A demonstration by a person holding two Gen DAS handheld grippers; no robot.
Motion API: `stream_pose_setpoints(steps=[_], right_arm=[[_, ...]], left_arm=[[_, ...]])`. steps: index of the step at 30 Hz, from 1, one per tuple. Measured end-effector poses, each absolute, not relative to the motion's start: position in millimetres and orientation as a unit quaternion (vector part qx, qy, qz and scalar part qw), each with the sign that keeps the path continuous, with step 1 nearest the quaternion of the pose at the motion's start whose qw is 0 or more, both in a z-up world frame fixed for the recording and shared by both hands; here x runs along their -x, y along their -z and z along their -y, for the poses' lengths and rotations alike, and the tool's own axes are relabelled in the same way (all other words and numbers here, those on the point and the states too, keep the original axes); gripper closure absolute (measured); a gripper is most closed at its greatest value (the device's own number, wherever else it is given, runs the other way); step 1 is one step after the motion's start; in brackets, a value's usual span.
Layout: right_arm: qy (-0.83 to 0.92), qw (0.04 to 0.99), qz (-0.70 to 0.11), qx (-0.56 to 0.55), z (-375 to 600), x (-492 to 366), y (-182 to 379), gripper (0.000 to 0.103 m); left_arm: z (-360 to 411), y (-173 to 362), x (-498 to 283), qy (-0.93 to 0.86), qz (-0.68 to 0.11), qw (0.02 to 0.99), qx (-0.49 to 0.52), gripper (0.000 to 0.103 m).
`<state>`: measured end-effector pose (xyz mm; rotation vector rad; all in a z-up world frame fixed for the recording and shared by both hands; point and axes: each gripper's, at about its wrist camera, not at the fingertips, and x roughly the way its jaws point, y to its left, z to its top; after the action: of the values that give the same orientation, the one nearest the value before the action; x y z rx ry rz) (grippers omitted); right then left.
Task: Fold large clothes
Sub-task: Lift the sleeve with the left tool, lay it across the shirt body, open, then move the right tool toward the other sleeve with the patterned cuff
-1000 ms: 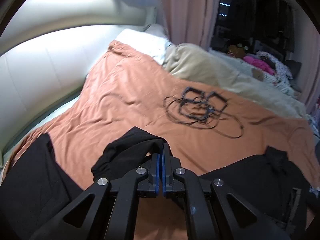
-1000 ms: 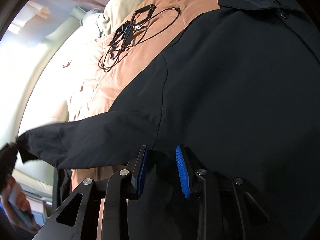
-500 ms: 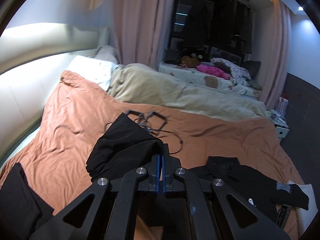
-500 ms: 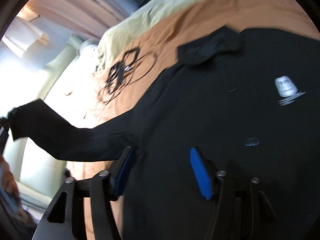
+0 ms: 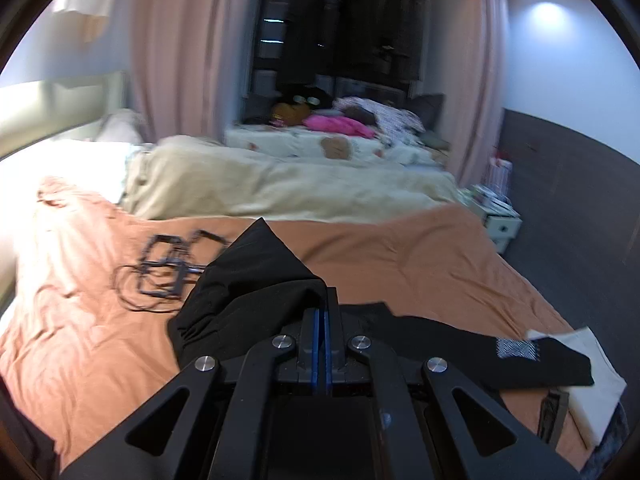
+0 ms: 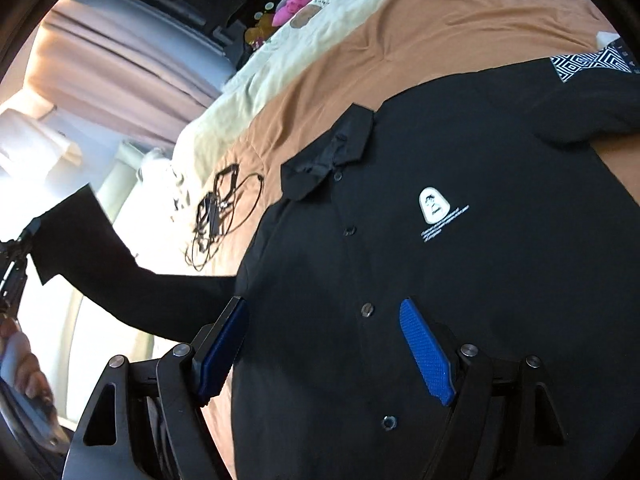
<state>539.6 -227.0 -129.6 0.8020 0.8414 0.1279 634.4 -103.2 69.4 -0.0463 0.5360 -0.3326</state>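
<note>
A black long-sleeved polo shirt point(image 6: 440, 260) with a white chest logo lies face up on the orange bedsheet point(image 6: 460, 28). My left gripper point(image 5: 322, 300) is shut on the cuff of one sleeve point(image 5: 248, 280) and holds it up off the bed. The right wrist view shows this sleeve point(image 6: 100, 264) stretched out to the left gripper point(image 6: 16, 248) at the left edge. My right gripper point(image 6: 322, 308) hovers over the shirt's button placket. Its jaws are opening wide and its pads press on nothing. The other sleeve point(image 5: 480, 352), with a patterned patch, lies flat at the right.
A tangle of black cables point(image 5: 168, 268) lies on the sheet beyond the shirt. A beige duvet point(image 5: 260, 184) is bunched behind it. A white folded cloth point(image 5: 580, 368) sits at the bed's right corner, with a small nightstand point(image 5: 500, 220) on the floor beyond.
The left gripper has risen and swung right with the sleeve cuff. The right gripper's jaws have spread wide and drawn back, so the collar and logo now show.
</note>
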Motion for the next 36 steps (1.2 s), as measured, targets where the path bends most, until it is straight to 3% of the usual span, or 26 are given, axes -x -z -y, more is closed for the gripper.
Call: stream_pose_setpoints(steps=[9,14,16,17,18,19,24,32,36], right_arm=[[-0.025,0.810,-0.365,-0.458,299.2,-517.2,137.1,0.025],[-0.002,0.802,-0.356,-0.480,319.2,-513.6,140.4,0.025],[0.013,0.802,-0.356,-0.479,327.3,-511.8,141.0,0.025],[0.018,0.802,-0.357,-0.479,330.4,-511.5,141.5,0.025],[0.022,0.802,-0.357,-0.478,333.1,-511.1,141.6,0.025],[0.026,0.802,-0.356,-0.479,335.0,-511.7,141.9,0.025],[0.021,0.806,-0.363,-0.467,331.3,-517.4,143.8,0.025],[0.014,0.843,-0.416,-0.341,280.8,-558.5,144.3,0.025],[0.037,0.872,-0.407,-0.269,258.5,-573.3,138.3,0.022]], left_arm=[[198.6,-30.1,-639.3,0.241,-0.308,0.920,-0.019,0.099],[230.6,21.2,-659.9,0.270,-0.407,0.873,-0.006,0.090],[233.6,35.8,-660.3,0.280,-0.433,0.857,0.003,0.068],[233.1,40.5,-658.3,0.281,-0.438,0.854,0.005,0.041],[230.4,42.2,-654.7,0.282,-0.436,0.855,0.008,0.020],[225.7,41.8,-650.2,0.280,-0.427,0.859,0.010,0.017],[186.7,44.1,-644.6,0.230,-0.418,0.879,-0.012,0.017],[104.9,77.5,-646.5,0.127,-0.439,0.890,-0.009,0.017],[68.4,96.0,-647.5,0.098,-0.453,0.886,0.006,0.034]])
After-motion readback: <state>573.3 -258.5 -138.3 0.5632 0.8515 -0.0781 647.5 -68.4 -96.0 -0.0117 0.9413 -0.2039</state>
